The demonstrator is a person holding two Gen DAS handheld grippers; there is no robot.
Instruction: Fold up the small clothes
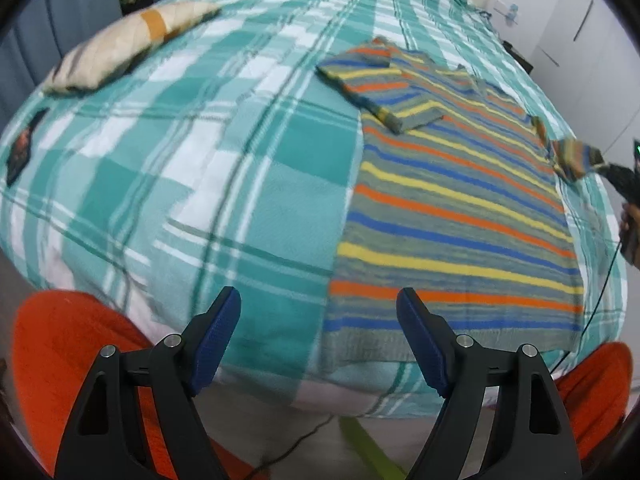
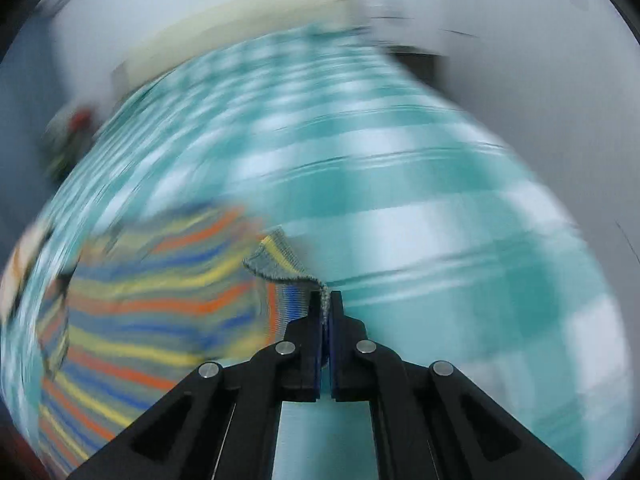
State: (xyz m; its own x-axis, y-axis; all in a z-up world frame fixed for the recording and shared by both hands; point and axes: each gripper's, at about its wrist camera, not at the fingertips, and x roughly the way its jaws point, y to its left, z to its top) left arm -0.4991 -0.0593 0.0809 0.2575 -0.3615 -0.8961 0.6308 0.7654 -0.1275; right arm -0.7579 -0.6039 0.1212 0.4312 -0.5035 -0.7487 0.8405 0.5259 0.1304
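A small striped sweater (image 1: 456, 216) in grey, orange, yellow and blue lies flat on the teal plaid bed cover (image 1: 200, 184). Its left sleeve (image 1: 380, 92) is folded across the chest. My left gripper (image 1: 319, 304) is open and empty, above the sweater's lower left hem corner. My right gripper (image 2: 325, 300) is shut on the right sleeve cuff (image 2: 280, 260) and holds it lifted; it also shows in the left wrist view (image 1: 604, 166) at the sweater's right edge. The right wrist view is motion-blurred; the sweater's body (image 2: 140, 320) lies to the left there.
A cream pillow (image 1: 124, 48) lies at the bed's far left. A dark patterned item (image 1: 22, 148) lies at the left edge. The person's orange-clad legs (image 1: 72, 360) are at the bed's near edge. A cable (image 1: 600, 280) runs down the right side. White wall and cupboards (image 1: 580, 20) stand on the right.
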